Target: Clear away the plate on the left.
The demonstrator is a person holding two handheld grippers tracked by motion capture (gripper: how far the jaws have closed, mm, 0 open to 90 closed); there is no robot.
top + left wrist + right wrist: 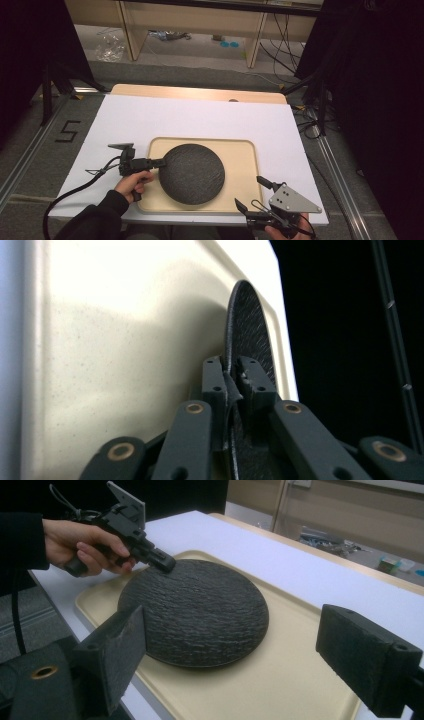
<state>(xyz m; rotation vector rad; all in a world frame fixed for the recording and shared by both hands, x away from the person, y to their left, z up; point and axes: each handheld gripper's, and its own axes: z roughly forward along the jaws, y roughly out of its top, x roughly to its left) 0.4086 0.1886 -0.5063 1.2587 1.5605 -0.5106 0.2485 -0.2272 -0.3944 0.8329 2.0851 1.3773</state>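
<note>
Nearest the high camera, at the bottom right edge of the table, the right gripper sits in the person's right hand with its grey three-cornered plate on top and its two black jaws spread wide apart, holding nothing; it hovers just off the near right corner of the beige tray. In the right gripper view those same jaws stand far apart at the left and right of the frame, with the tray and the plate lying beyond them. A round, dark, rough-textured plate rests inside the tray, towards its left half, and its near rim reaches close to the tray's front edge. The left gripper, held in the left hand, reaches in from the left side of the tray, and its jaws are clamped on the plate's left rim. The left gripper view shows this up close: the plate's edge runs between the two black jaws, which pinch it from either side, with the pale tray floor behind. Under the tray lies a white sheet covering a light wooden table, whose far edge shows beyond the sheet. A black cable trails from the left gripper across the sheet.
</note>
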